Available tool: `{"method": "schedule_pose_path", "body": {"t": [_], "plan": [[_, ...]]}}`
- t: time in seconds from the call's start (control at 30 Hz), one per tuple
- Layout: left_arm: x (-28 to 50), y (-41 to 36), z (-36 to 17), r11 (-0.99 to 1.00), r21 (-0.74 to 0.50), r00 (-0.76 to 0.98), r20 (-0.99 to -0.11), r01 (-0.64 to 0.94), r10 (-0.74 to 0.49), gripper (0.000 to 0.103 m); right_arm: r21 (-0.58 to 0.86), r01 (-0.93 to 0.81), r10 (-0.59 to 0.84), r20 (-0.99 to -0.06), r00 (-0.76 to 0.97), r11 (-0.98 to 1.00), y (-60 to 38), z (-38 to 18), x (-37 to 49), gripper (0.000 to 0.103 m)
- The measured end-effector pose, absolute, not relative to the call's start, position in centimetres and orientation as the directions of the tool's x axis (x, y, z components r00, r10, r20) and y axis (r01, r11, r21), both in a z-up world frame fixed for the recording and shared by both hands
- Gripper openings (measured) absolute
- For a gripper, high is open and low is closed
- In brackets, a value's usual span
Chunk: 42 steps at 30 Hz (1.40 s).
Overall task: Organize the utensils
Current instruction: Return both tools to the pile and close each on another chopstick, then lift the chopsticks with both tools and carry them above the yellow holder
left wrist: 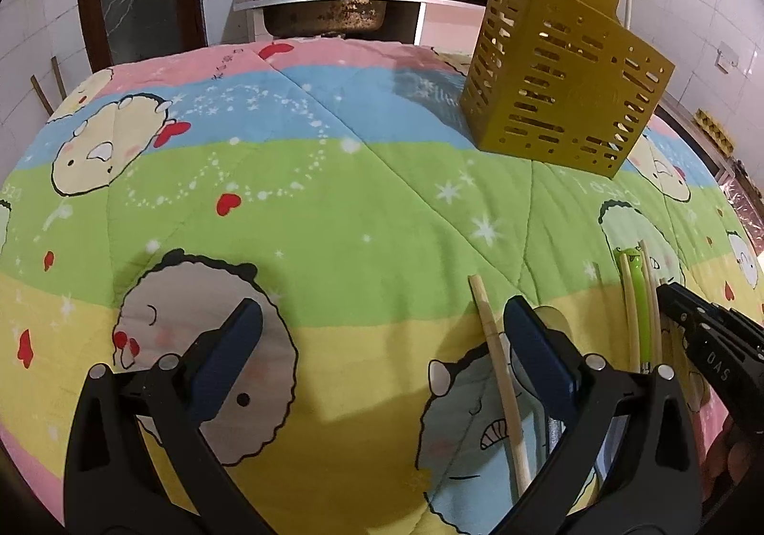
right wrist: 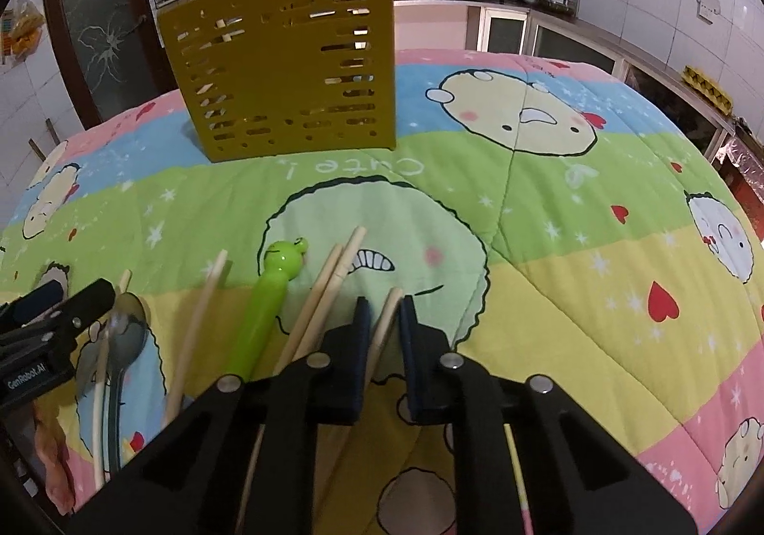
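In the right wrist view my right gripper (right wrist: 386, 320) is shut on a pale wooden chopstick (right wrist: 389, 308) that lies on the cartoon quilt (right wrist: 549, 277). To its left lie a pair of chopsticks (right wrist: 329, 287), a green frog-headed utensil (right wrist: 272, 296), one more chopstick (right wrist: 200, 320) and a metal spoon (right wrist: 126, 334). The gold slotted utensil holder (right wrist: 281, 57) stands upright behind them, with sticks poking out of its top. My left gripper (left wrist: 382, 330) is open wide above the quilt with nothing between its fingers; a chopstick (left wrist: 496, 368) lies just inside its right finger.
The quilt (left wrist: 334, 201) covers the whole work surface. The holder (left wrist: 563, 81) is at the far right in the left wrist view, and the right gripper (left wrist: 673, 301) reaches in beside green-handled utensils (left wrist: 640, 296). A sink (left wrist: 329, 10) and stove stand behind.
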<state>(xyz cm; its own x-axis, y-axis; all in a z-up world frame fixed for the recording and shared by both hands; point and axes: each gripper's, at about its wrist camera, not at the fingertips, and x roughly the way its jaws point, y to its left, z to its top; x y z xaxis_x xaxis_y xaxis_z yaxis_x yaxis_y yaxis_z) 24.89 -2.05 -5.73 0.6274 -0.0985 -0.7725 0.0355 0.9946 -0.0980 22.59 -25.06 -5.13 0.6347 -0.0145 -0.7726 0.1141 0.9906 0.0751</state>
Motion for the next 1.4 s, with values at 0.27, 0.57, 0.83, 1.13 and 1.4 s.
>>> {"method": "schedule_pose_path", "body": {"t": [0.27,0.57,0.83,1.13,1.4], "plan": [[24.9,-2.1,-5.9,0.994,-0.102,0.621,-0.777,0.042,-0.105,0.096,0.081,0.115,-0.011,-0.769,0.639,0.990,-25.3,-5.2,21.7,0.010],[24.8,-3.5,-6.2,0.994,-0.062,0.603,-0.791,0.087,-0.103,0.092,0.089,0.117,-0.006,-0.767,0.641,0.989,-25.6,-5.3,21.4,0.010],[25.0,-5.3,-5.9,0.989,-0.057,0.591,-0.796,0.136,-0.128,0.057,0.083,0.127,-0.017,-0.768,0.640,0.988,-25.5,-5.3,21.5,0.010],[25.4,-6.1,-5.7,0.984,-0.062,0.573,-0.806,0.169,-0.149,0.017,0.093,0.142,-0.020,-0.767,0.641,0.986,-25.5,-5.1,22.0,0.008],[25.1,-5.8,-5.5,0.983,-0.069,0.591,-0.791,0.168,-0.156,0.009,0.114,0.151,-0.013,-0.755,0.656,0.982,-25.9,-4.8,21.5,0.008]]}}
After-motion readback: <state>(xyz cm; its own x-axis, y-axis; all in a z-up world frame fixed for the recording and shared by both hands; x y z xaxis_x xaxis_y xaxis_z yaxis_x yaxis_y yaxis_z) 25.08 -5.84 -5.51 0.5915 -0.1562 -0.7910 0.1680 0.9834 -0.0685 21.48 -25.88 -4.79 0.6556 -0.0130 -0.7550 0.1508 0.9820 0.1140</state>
